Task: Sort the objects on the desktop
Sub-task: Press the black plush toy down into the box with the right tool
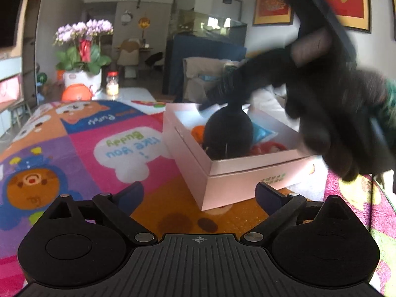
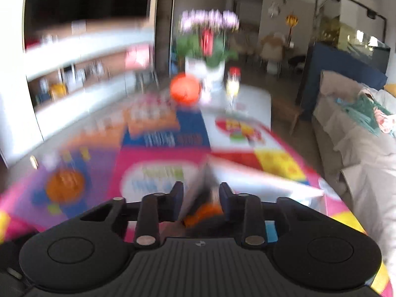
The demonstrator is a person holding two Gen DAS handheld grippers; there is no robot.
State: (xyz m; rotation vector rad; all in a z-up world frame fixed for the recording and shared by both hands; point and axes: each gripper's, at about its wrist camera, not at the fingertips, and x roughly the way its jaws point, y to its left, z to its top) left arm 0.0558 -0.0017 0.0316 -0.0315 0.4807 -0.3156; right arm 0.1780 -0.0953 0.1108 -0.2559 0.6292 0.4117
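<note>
The left gripper [image 1: 199, 195] is seen with its jaws spread wide and nothing between them, held low over the colourful cartoon mat [image 1: 81, 143] just short of the pink box [image 1: 237, 173]. The box sits open-topped, one corner turned toward the left wrist camera. Above it the right gripper [image 1: 217, 94] is carried by a dark gloved hand [image 1: 329, 113], jaws drawn in on the narrow neck of a black bulb-shaped object [image 1: 227, 133], which hangs upright, long axis vertical, round end down inside the box. Orange, blue and red items are half hidden behind it and cannot be identified. The right wrist view is badly smeared; only the box wall [image 2: 198, 193] between the narrowed fingers is made out.
</note>
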